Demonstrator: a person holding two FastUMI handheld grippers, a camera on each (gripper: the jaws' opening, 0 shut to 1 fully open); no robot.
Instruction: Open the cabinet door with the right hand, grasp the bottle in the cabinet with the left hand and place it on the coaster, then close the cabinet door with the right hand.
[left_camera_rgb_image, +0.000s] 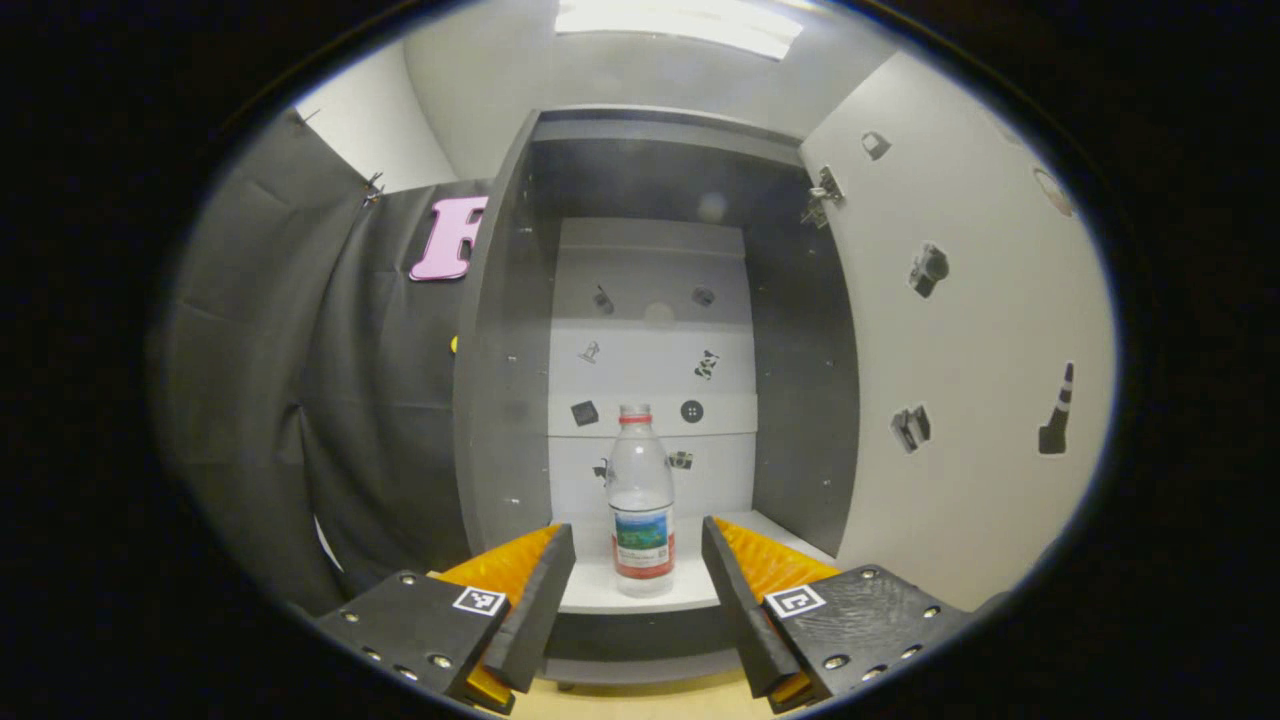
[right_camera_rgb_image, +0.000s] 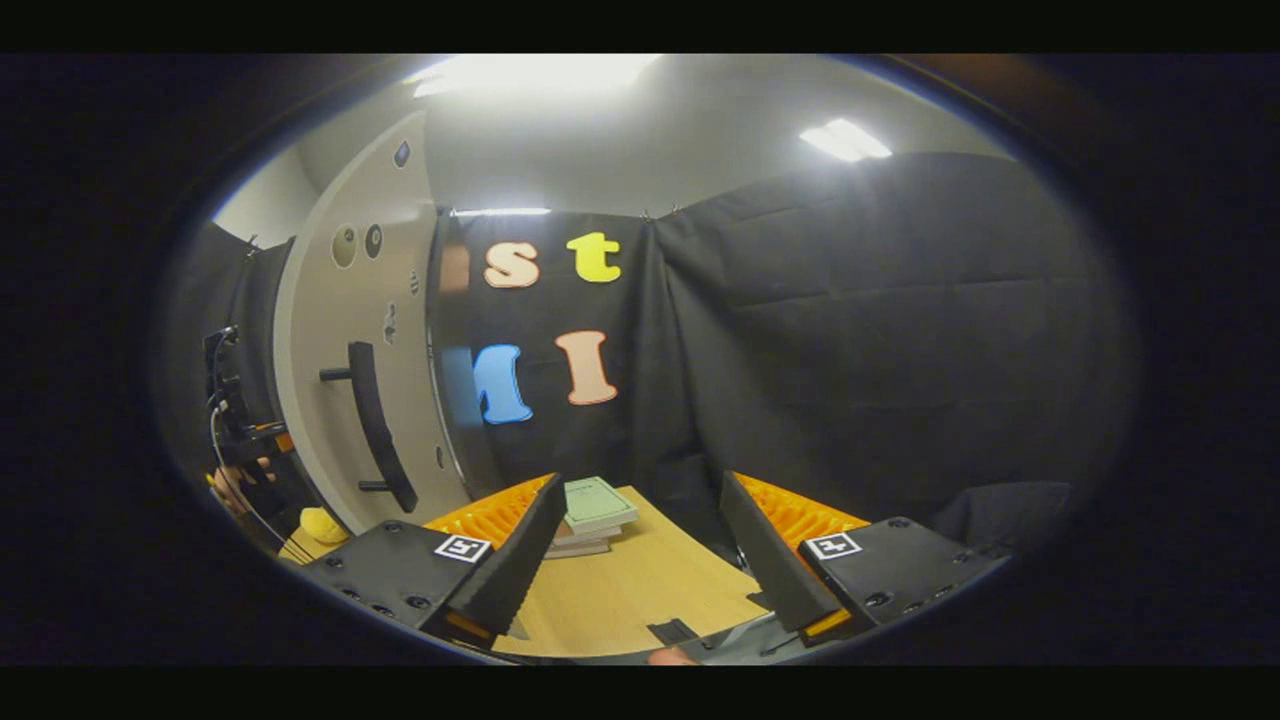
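The clear plastic bottle (left_camera_rgb_image: 641, 500) with a red cap and a coloured label stands upright on the bottom shelf of the open cabinet (left_camera_rgb_image: 650, 330). My left gripper (left_camera_rgb_image: 638, 565) is open just in front of the shelf, its fingers on either side of the bottle's lower part without touching it. The cabinet door (left_camera_rgb_image: 960, 340) is swung open to the right. In the right gripper view the same door (right_camera_rgb_image: 350, 370) shows at the left with its dark bar handle (right_camera_rgb_image: 378, 425). My right gripper (right_camera_rgb_image: 640, 540) is open and empty, off to the right of the handle, over the table.
A small stack of books (right_camera_rgb_image: 592, 515) lies on the wooden table (right_camera_rgb_image: 640, 595) ahead of the right gripper. A yellow object (right_camera_rgb_image: 322, 524) sits low by the door. A hand holding the other gripper (right_camera_rgb_image: 240, 450) shows at far left. Stickers dot the cabinet's back panel.
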